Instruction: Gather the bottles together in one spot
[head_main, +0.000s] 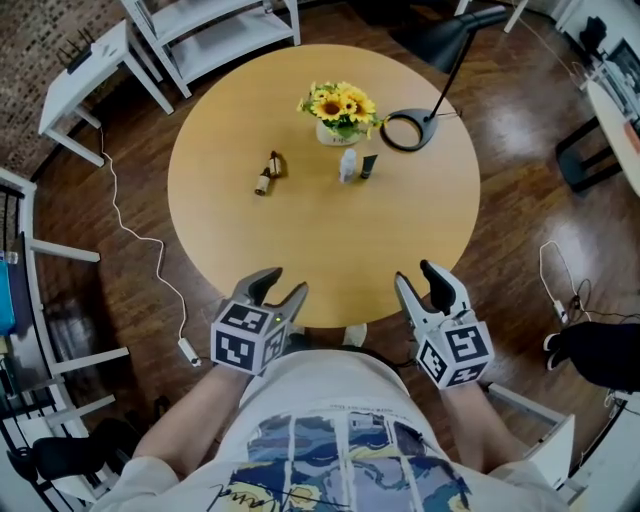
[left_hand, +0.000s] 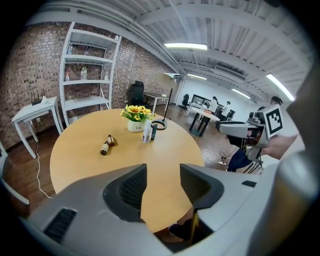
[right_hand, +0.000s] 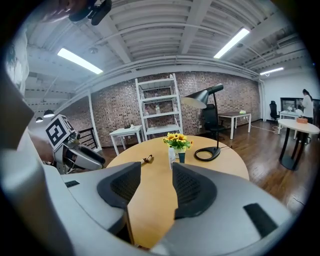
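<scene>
- Both are held with jaws apart and nothing between them: left claw (head_main: 282, 285) and right claw (head_main: 417, 277), parked over the near rim of the round table (head_main: 320, 240).
- No bottle seems to have been gathered yet. The brown bottles (head_main: 266, 177) lying well ahead of the left claw are probably best carried over to the upright pair.
- A lying bottle should be straddled across its body, so it isn't rolled away.
- Counted, big to small: one table, one lamp (head_main: 445, 38), one flower pot (head_main: 340, 112), one white bottle (head_main: 347, 163) and one dark bottle (head_main: 368, 166) far ahead of the right claw, and what looks like two small brown ones touching.
</scene>
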